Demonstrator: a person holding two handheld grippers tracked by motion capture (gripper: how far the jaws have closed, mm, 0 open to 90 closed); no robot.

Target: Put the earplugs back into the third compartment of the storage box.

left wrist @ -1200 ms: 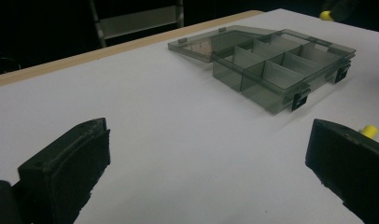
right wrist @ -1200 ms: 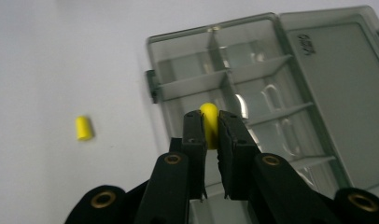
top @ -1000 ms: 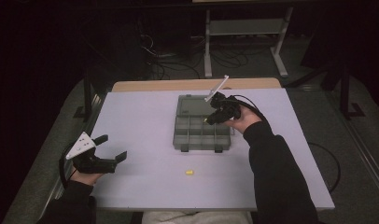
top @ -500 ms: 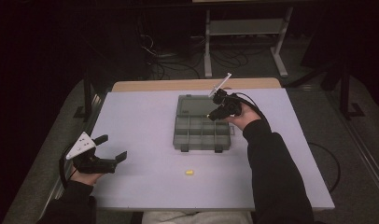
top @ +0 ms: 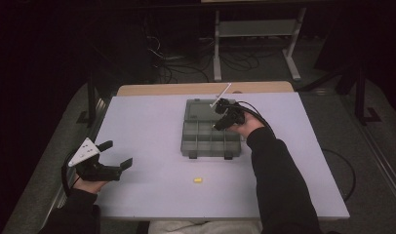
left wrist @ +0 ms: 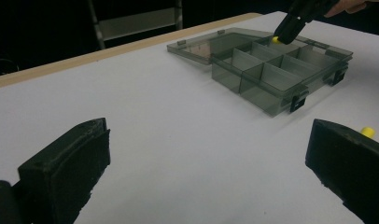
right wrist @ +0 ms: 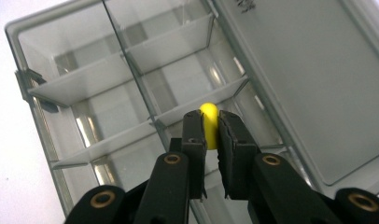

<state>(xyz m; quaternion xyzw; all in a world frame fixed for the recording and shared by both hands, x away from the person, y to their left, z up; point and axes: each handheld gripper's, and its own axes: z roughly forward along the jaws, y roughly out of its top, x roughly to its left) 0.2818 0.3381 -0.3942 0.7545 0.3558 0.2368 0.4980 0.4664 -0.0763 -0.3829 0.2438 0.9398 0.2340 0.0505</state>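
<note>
Between the right gripper's (right wrist: 209,128) narrowly set jaws sits a yellow piece (right wrist: 209,122), clamped above the organizer box (right wrist: 80,88); the left gripper (top: 117,154) gapes wide.

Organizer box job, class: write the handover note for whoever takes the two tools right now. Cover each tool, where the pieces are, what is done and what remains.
Right tool: shut on a small yellow piece, held over a back-row compartment of the open organizer box, next to its lid, which lies flat.
Left tool: open, holding nothing, near the table's left edge.
Second yellow piece: on the table in front of the box.
Done: first piece picked up and brought over the box; the compartments look empty.
Left: release it into the compartment, then probably fetch the second piece.
</note>
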